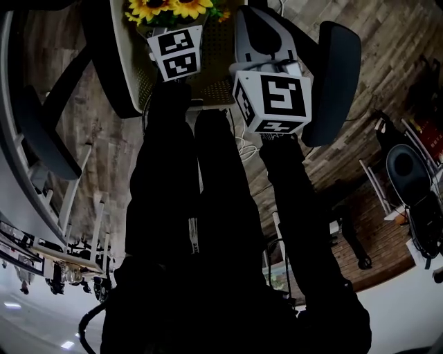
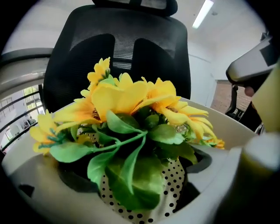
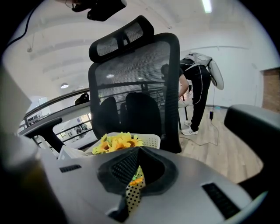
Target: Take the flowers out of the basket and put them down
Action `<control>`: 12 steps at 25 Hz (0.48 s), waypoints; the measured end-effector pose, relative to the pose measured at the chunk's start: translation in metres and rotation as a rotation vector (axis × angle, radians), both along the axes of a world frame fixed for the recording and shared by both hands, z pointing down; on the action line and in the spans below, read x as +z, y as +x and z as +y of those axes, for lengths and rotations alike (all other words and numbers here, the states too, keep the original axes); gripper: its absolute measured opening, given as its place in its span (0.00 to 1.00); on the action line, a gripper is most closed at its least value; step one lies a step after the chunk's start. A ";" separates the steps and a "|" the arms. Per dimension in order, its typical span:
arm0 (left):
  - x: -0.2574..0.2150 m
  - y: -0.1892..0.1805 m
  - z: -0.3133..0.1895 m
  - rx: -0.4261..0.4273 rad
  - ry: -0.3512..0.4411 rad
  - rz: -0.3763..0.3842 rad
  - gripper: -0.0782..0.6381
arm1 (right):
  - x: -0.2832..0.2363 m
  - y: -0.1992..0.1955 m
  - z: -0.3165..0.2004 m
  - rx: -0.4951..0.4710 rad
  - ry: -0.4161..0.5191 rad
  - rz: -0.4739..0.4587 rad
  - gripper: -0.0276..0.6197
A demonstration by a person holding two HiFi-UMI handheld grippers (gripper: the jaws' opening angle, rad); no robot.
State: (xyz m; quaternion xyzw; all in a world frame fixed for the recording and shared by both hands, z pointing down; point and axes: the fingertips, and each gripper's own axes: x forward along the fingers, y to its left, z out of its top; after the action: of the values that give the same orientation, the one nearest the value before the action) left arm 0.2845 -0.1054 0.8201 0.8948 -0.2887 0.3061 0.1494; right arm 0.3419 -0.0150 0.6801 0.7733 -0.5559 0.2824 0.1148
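Note:
Yellow sunflowers [image 2: 122, 98] with green leaves stand in a white perforated basket [image 2: 227, 127] on an office chair. My left gripper [image 2: 140, 175] is open, jaws spread wide on either side of the lower leaves without pressing them. In the head view its marker cube [image 1: 174, 52] sits just below the sunflowers [image 1: 169, 8]. My right gripper [image 3: 136, 153] is shut, with its pads meeting. A strip of dotted basket wall shows in the slit below them, and I cannot tell whether it is pinched. The right marker cube [image 1: 271, 102] hangs by the basket's [image 1: 123, 48] right edge.
The chair's black mesh back [image 2: 122, 48] rises right behind the basket, with its armrest [image 1: 336, 76] to the right. A person [image 3: 199, 87] bends over on the wooden floor beyond the chair. Another chair [image 1: 408, 173] stands at the far right.

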 end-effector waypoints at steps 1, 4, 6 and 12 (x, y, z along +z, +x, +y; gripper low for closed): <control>0.001 0.002 -0.002 0.009 0.006 -0.004 0.87 | 0.000 0.002 0.000 0.000 0.002 0.001 0.06; 0.005 0.007 -0.009 0.034 0.025 -0.015 0.87 | 0.000 0.005 0.000 0.001 0.004 -0.001 0.06; 0.008 0.011 -0.015 0.057 0.042 -0.021 0.88 | 0.002 0.005 -0.001 0.001 0.003 -0.004 0.06; 0.017 0.023 -0.022 0.075 0.063 -0.029 0.90 | 0.009 0.015 0.000 0.006 0.002 -0.002 0.06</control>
State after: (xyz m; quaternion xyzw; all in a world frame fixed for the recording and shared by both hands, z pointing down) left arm 0.3073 -0.1272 0.8371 0.9047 -0.2666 0.3151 0.1055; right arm 0.3566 -0.0147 0.6894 0.7748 -0.5540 0.2829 0.1129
